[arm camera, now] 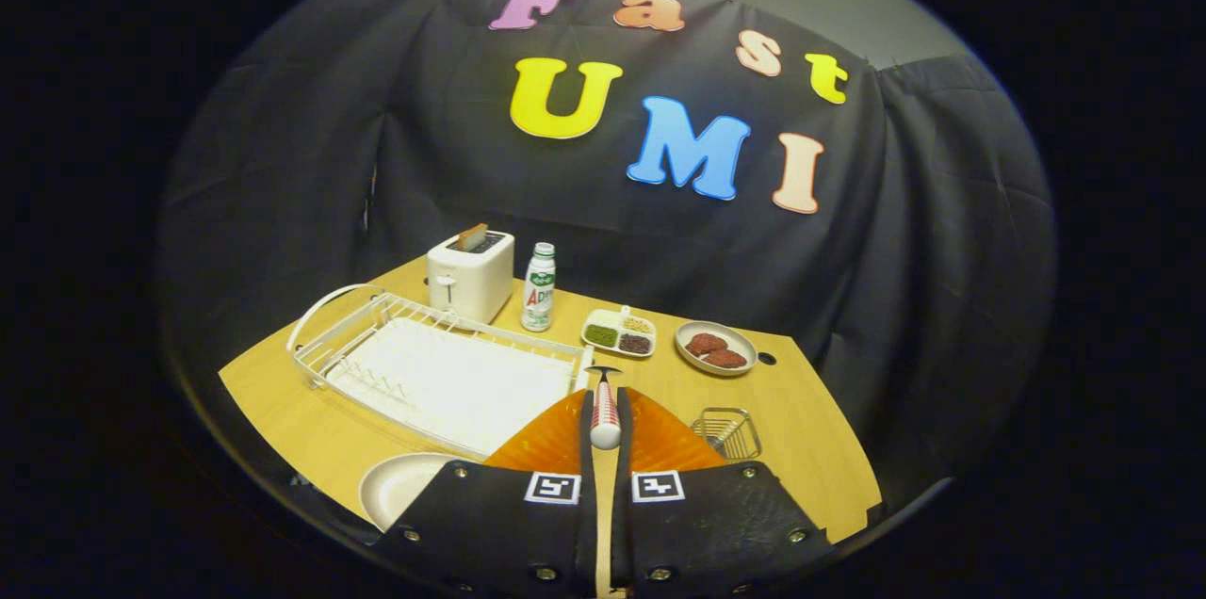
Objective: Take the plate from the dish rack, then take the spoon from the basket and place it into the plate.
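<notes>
Two steps look done: dish rack (443,373) bare, plate (400,483) on the table just in front of it. Right of the rack, gripper (604,420) fingers clamped on spoon (605,411); basket (727,432) farther right. Placing remains.

Toaster (470,276): I see it far ahead, at the table's (810,429) back edge, a slice of bread (472,235) poking from its slot.
Bottle (539,287): upright, just beside the toaster.
Tray (619,332): three compartments with green, pale and dark fillings, straight ahead.
Dish (716,348): beside the tray, holding two reddish-brown pieces.
</notes>
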`<state>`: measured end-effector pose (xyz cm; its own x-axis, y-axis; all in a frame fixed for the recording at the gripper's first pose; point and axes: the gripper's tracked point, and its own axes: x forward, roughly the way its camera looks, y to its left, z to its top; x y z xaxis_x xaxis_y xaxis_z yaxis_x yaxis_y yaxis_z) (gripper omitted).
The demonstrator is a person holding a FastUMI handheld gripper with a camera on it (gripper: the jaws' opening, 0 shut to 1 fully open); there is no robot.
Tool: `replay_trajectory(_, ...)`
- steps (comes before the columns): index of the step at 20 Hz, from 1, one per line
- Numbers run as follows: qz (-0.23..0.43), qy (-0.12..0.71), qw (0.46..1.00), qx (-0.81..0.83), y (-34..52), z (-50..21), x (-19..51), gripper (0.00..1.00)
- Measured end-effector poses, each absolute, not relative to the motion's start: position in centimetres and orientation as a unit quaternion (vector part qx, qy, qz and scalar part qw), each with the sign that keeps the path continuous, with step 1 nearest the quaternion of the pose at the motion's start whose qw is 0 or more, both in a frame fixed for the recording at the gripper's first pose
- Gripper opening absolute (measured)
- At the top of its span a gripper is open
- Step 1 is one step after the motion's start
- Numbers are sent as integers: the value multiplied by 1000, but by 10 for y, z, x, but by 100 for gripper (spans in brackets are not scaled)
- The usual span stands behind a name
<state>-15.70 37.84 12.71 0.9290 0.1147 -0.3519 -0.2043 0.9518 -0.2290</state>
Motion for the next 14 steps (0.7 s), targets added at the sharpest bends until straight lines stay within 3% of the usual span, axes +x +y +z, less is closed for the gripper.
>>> replay_trajectory(6, 145, 184, 964, -125, 445, 108, -200, 6)
replay_trajectory(14, 185, 209, 950, -140, 466, 74, -250, 6)
